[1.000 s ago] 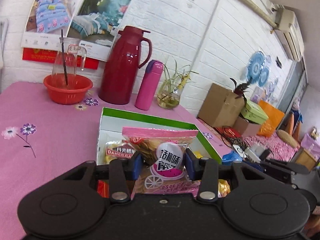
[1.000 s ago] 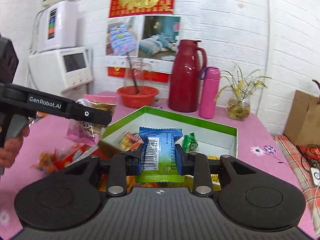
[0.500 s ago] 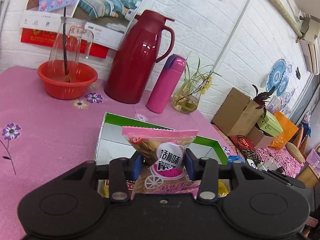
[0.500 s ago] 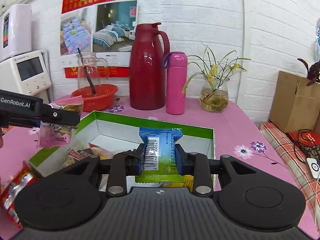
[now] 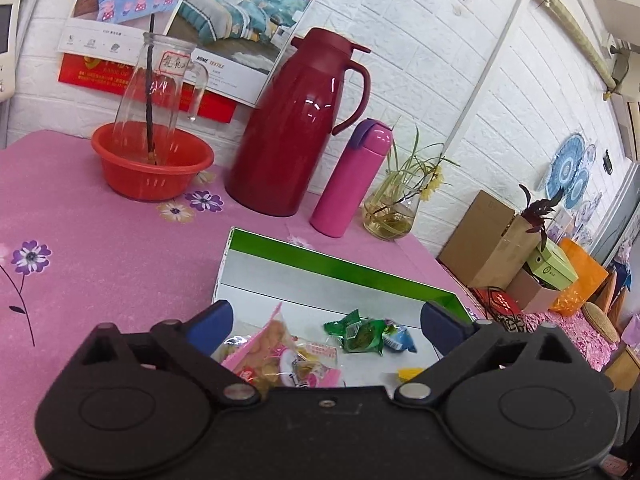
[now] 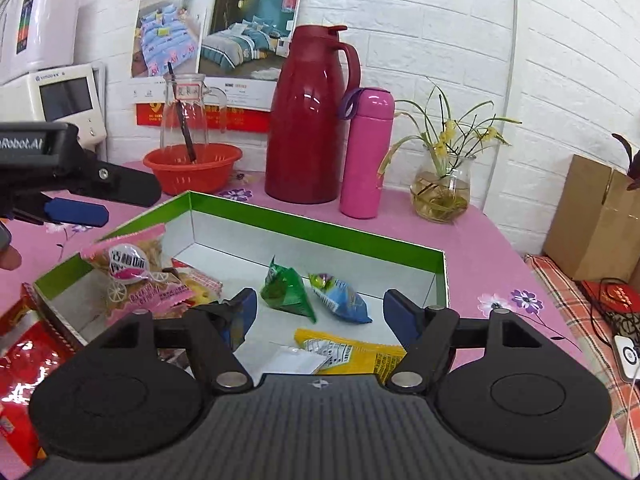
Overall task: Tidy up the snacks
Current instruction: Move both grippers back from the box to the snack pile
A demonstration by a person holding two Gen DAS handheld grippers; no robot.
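Both grippers are hovering over the box (image 6: 316,226) w/ jaws spread wide and nothing between them: left gripper (image 5: 324,322) and right gripper (image 6: 316,314) are each gaping, empty. Judging by that, the drop-off step is looking done for this round; the pink pack (image 6: 134,270) is lying tilted against the box's left wall, partly over the rim, and the blue pack (image 6: 340,294) and green pack (image 6: 286,288) are sitting on the box floor near its middle, touching or nearly so. A yellow pack (image 6: 352,354) is lying flat at the box's near edge, partly hidden by the right gripper. Next move is probably calling for a fetch: red packs (image 6: 24,360) are waiting outside the box's left corner, so the left tool needs to swing out, come down w/ jaws straddling a pack, then squeeze. Materials: packs are thin crinkly film, glossy, puffed like pillows w/ crimped ends, so they're likely slipping or crushing if pinched hard. Box is stiff card, green rim, pale glossy inside, shallow walls. Beyond the box's far wall a hard shiny jug (image 6: 312,120) and a smooth pink flask (image 6: 366,152) are standing on soft pink floral cloth (image 5: 100,264).
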